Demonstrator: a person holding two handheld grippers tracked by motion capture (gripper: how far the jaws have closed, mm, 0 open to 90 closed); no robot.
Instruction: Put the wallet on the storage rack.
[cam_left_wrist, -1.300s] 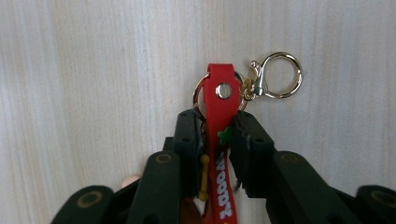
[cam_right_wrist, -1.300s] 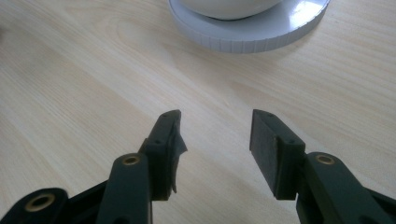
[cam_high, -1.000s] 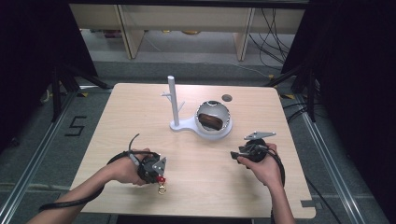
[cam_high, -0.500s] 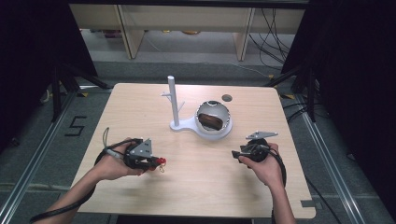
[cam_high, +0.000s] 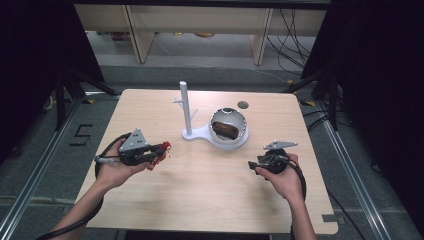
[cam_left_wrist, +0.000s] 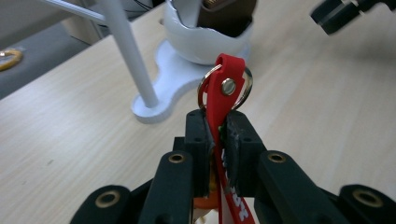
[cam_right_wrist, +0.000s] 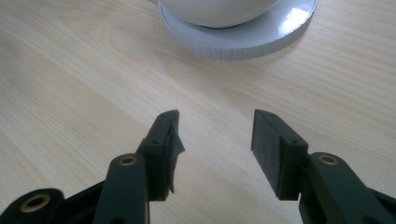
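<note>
Here the left gripper (cam_left_wrist: 217, 135) has its fingers clamped on a flat red rubbery key strap (cam_left_wrist: 224, 95) with a steel ring, while the right gripper's (cam_right_wrist: 215, 140) fingers stand apart.

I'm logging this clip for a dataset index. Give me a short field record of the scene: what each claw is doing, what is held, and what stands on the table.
left claw: shut on the red key strap, lifted off the table
key strap detail: metal ring at its riveted end, pointing toward the white stand
right claw: open, nothing between its jaws, low over the table
white stand: upright post with side pegs on a flat base
bowl on the stand's base: white, holds something brown
table: light wood
</note>
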